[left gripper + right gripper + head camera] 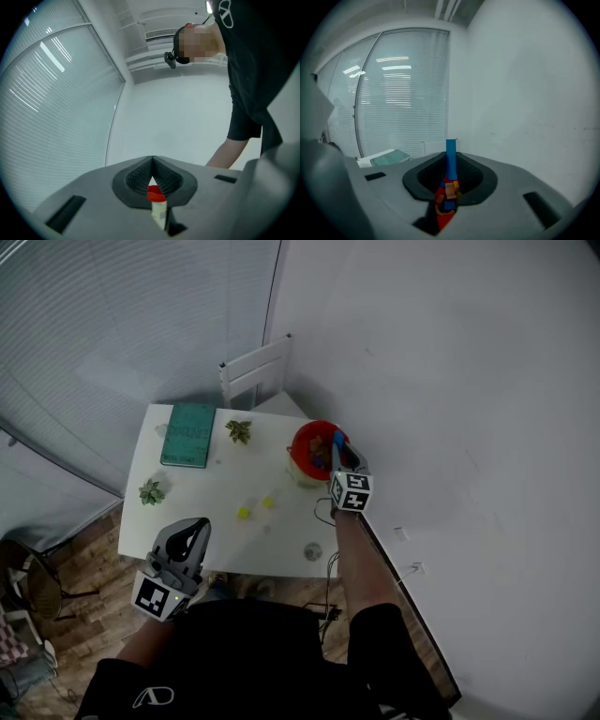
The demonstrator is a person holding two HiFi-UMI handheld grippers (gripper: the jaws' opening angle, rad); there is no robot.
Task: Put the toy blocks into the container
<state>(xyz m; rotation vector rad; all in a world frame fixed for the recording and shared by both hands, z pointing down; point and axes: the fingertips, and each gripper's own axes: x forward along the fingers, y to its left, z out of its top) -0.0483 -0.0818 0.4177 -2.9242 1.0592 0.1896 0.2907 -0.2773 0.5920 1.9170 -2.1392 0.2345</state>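
Head view: two yellow blocks (244, 514) (268, 502) | right tool (337, 444) grips one blue block (451, 154) | left tool (200, 524) closed

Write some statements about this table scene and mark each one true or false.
1. The right gripper holds a blue block. True.
2. The red container is empty. False: several blocks already lie in it.
3. Two yellow blocks lie on the white table. True.
4. The left gripper grips a yellow block. False: its jaws are shut on nothing.
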